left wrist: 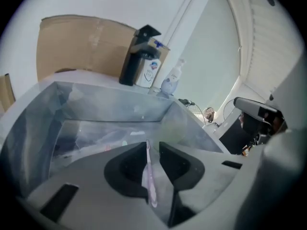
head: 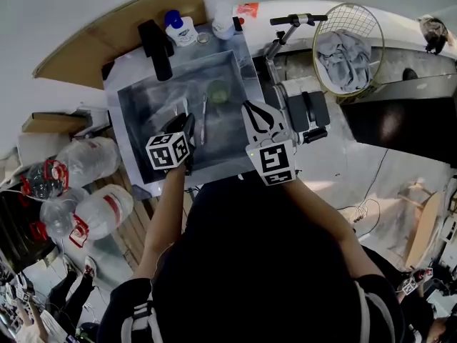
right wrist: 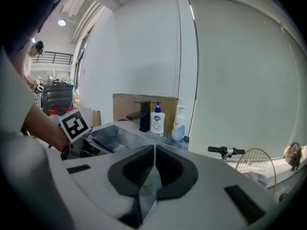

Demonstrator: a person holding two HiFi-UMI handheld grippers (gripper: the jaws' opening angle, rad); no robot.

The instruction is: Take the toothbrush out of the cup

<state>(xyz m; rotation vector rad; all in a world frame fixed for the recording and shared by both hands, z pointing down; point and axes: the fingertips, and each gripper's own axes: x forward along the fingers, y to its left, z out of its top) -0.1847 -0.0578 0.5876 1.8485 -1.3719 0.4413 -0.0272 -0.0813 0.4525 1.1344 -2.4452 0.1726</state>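
A steel sink basin (head: 143, 106) lies below both grippers. A pale green cup (head: 218, 91) stands in its far part. The thin pinkish-white toothbrush (head: 203, 122) lies lengthwise on the basin floor, out of the cup. My left gripper (head: 183, 122) hangs over the basin's near left. In the left gripper view its jaws (left wrist: 153, 145) stand apart, and the toothbrush (left wrist: 149, 176) shows in the gap with neither pad pressing on it. My right gripper (head: 246, 106) is at the basin's right edge; its jaws (right wrist: 154, 147) meet at the tips with nothing held.
A black faucet (head: 158, 48), a blue-capped soap bottle (head: 180, 28) and a white bottle (head: 223, 26) line the sink's far rim. A wire basket (head: 348, 45) with grey cloth and a scooter handlebar (head: 296, 20) stand right. Large plastic bottles (head: 86, 191) lie left.
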